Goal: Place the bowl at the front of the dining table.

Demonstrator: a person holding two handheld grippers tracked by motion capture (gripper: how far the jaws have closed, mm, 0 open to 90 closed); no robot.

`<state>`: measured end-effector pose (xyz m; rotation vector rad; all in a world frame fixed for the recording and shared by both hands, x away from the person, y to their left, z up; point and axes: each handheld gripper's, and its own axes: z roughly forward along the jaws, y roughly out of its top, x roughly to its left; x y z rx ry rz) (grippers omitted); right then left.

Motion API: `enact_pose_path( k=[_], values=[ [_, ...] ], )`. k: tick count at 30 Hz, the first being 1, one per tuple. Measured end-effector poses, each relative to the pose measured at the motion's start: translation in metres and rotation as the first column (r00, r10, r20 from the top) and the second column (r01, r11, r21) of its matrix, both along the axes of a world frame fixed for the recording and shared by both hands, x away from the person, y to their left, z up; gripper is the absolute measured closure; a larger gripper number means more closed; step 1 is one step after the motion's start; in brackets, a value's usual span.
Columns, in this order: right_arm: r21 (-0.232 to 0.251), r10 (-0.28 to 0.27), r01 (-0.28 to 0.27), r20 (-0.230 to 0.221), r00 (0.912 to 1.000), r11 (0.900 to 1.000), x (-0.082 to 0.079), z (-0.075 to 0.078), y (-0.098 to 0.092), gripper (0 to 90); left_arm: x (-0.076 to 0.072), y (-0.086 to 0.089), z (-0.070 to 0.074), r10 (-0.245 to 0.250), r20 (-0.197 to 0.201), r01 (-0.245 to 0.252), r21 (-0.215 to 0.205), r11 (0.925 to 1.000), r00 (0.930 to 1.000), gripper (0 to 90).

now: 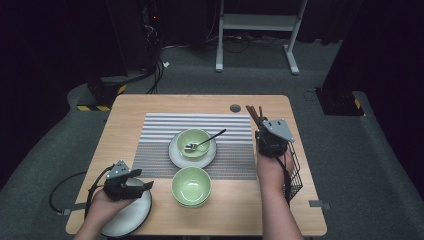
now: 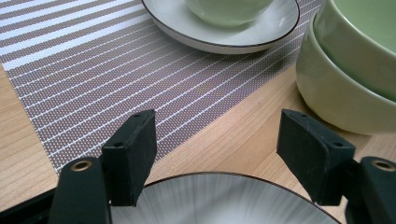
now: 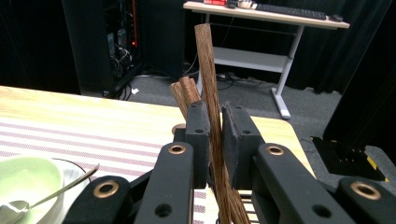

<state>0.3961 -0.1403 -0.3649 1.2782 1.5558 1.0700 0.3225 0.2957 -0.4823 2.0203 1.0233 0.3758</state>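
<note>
The right gripper (image 3: pixel 215 135) pinches one chopstick (image 3: pixel 208 74) at the table's (image 1: pixel 150 105) far right, above the wire basket (image 1: pixel 296 175). The left gripper (image 2: pixel 217 149) is spread over the near-left plate (image 2: pixel 224 200).

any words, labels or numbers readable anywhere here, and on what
None can be read.
The green bowls, plates, striped placemat and wooden chopsticks bear no print.
The yellow and black hazard stripes on the floor stand are a pattern, not text.
</note>
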Motion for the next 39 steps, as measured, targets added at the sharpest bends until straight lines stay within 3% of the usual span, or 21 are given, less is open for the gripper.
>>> enact_pose_path(
  k=[21, 39],
  values=[
    [-0.013, 0.007, -0.007, 0.045, 0.9989, 1.000, -0.012, 0.006, -0.005, 82.3, 0.000, 0.000, 0.001, 0.000, 0.005, 0.000, -0.002, 1.0000, 1.0000, 28.7],
    [-0.001, 0.003, -0.003, 0.135, 0.9909, 1.000, -0.023, 0.019, -0.008, 83.8, -0.001, -0.003, 0.000, -0.011, 0.007, 0.011, 0.002, 0.9999, 0.9999, 28.6]
  ],
)
